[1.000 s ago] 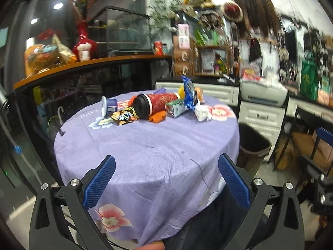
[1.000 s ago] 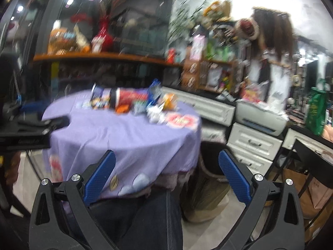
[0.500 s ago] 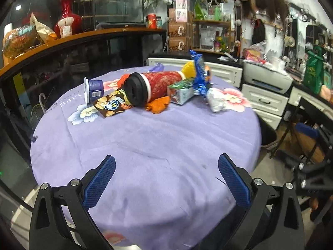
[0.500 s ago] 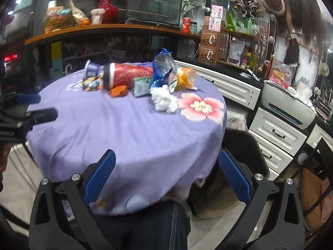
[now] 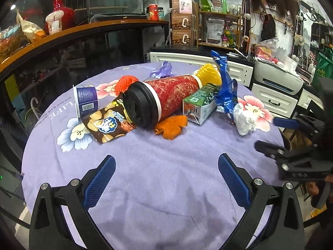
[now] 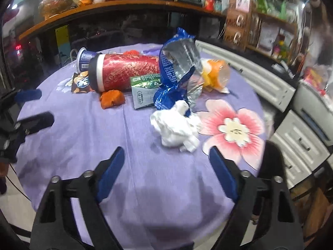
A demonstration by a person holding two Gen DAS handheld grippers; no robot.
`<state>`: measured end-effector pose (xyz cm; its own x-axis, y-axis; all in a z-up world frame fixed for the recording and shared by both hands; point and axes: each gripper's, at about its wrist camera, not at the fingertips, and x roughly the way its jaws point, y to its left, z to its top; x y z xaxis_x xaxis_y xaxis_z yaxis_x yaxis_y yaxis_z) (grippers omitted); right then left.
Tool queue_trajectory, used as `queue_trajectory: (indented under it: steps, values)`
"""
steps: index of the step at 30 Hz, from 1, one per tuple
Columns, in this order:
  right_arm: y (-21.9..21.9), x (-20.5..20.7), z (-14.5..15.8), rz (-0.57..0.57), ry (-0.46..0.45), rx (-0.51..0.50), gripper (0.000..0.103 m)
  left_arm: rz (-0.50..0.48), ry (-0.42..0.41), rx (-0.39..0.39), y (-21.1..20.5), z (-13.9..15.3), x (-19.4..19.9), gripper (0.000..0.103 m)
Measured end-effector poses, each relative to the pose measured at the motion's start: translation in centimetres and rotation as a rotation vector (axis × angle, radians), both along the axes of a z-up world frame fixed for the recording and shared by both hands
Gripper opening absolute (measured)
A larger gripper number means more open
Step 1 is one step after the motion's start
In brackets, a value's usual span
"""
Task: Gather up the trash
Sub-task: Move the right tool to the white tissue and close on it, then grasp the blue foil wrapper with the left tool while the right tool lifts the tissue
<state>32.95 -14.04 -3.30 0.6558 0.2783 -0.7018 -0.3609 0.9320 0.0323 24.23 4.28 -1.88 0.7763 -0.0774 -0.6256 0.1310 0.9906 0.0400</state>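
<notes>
- The trash lies in a loose heap on the far half of the round desk (image 5: 166,187), which is covered in a purple flowered cloth; nothing has been collected yet, so the step in hand looks like the approach to a first pick.
- The left gripper (image 5: 166,179) hovers over the bare near part of the cloth, its blue fingers (image 5: 100,179) spread wide and holding nothing.
- The right gripper (image 6: 166,170) is also wide and empty, and it sits just short of the crumpled white tissue (image 6: 177,125), which lies roughly centred between its fingers (image 6: 110,173) in the right wrist view.
- Behind the tissue stands a torn blue foil wrapper (image 6: 177,73), touching a green carton (image 6: 145,89); a red paper cup with a black lid (image 5: 162,100) lies on its side across the heap.
- Near the cup lie a brown snack packet (image 5: 108,125), a tipped purple yogurt cup (image 5: 85,102) and a piece of orange peel (image 5: 170,127).
- A dark bin (image 6: 272,166) shows beyond the desk's right edge (probably where the trash goes).
- The next move likely calls for the right gripper to advance, lower around the tissue and close gently, since it is soft and light.
- The foil wrapper just behind could be knocked over if the reach goes too deep.
</notes>
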Motion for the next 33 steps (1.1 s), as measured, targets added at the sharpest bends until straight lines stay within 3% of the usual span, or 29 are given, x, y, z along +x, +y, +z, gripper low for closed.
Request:
queue_trajectory:
  steps: [6, 12, 17, 25, 30, 33]
  values:
    - [0.5, 3.3, -0.6, -0.017, 0.018, -0.002, 0.067, -0.005, 0.019, -0.018, 0.3, -0.1, 1.4, 0.094]
    - [0.4, 4.5, -1.5, -0.012, 0.047, 0.003, 0.041, -0.030, 0.038, -0.048, -0.2, -0.3, 2.3, 0.084]
    - [-0.1, 3.4, -1.5, 0.014, 0.010, 0.005, 0.022, -0.072, 0.043, -0.070, -1.5, -0.2, 2.9, 0.072]
    - [-2.6, 0.7, -0.5, 0.020, -0.016, 0.077, 0.020, -0.123, 0.015, -0.085, -5.6, 1.7, 5.8, 0.071]
    - [-3.6, -1.0, -0.2, 0.022, -0.045, 0.070, 0.020, -0.087, 0.053, -0.065, -8.2, 1.5, 10.5, 0.066]
    - [-4.3, -2.0, -0.1, 0.023, -0.058, 0.074, 0.020, -0.065, 0.093, -0.091, -8.3, 1.1, 12.5, 0.062]
